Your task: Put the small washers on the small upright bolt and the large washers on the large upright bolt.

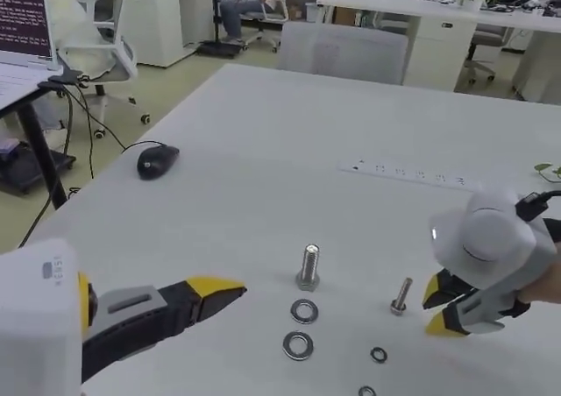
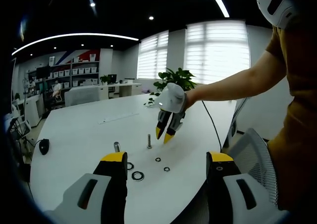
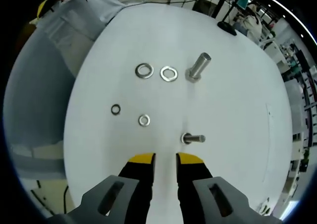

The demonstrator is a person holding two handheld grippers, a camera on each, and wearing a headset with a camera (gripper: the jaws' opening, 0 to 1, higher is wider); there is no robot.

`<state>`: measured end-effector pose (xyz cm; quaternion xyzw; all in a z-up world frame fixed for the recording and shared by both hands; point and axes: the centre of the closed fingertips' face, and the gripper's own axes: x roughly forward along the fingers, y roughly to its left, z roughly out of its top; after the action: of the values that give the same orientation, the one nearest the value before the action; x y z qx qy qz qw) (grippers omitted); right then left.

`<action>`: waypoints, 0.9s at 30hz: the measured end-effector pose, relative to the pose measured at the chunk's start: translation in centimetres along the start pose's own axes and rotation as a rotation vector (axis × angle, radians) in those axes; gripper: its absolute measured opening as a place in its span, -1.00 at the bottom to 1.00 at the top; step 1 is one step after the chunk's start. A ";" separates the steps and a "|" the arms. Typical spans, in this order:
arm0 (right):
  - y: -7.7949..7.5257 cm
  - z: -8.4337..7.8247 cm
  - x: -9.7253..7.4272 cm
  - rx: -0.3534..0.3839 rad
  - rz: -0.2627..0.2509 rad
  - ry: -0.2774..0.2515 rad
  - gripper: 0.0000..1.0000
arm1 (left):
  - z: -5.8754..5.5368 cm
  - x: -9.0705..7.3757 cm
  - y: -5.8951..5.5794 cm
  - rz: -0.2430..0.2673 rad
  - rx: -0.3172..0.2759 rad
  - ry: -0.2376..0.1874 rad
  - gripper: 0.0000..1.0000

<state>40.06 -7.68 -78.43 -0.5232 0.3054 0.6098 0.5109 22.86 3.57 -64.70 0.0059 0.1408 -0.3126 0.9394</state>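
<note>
Both grippers are the same build: the left gripper (image 2: 166,157) and right gripper (image 3: 166,158) have black jaws with yellow tips on grey bodies with slot cutouts. The right one carries a rounded white shell with a thin black cable (image 2: 212,127) coming off it. The person wears a mustard short-sleeved shirt (image 2: 292,110) and a white headset (image 2: 277,3).

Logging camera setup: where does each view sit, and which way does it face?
Head view: on the head, facing forward and down at the table; left tongs and right tongs show.
Left gripper view: on the left tongs, facing the right tongs and the person's arm.
Right gripper view: on the right tongs, facing down at the washers.
Shared: large bolt and small bolt, in all three.
</note>
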 end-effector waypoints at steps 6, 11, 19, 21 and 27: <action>1.2 0.8 0.3 -0.009 0.013 -0.010 -0.65 | -0.1 -0.6 -0.2 0.009 0.004 -0.004 0.28; 2.5 1.8 0.9 -0.030 0.040 -0.015 -0.65 | -0.2 -0.9 -0.3 0.012 0.007 -0.003 0.28; 3.3 2.9 2.1 -0.042 0.073 -0.019 -0.65 | 0.0 -1.2 -0.4 0.019 0.005 -0.013 0.28; 3.5 3.2 2.5 -0.046 0.082 -0.018 -0.65 | -0.1 -1.3 -0.4 0.021 0.002 -0.014 0.28; 3.4 3.7 3.4 -0.044 0.102 -0.013 -0.65 | 0.0 -1.5 -0.1 0.031 0.000 -0.017 0.28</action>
<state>35.95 -4.32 -81.21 -0.5143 0.3149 0.6450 0.4694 21.66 4.35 -64.32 0.0054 0.1330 -0.2980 0.9453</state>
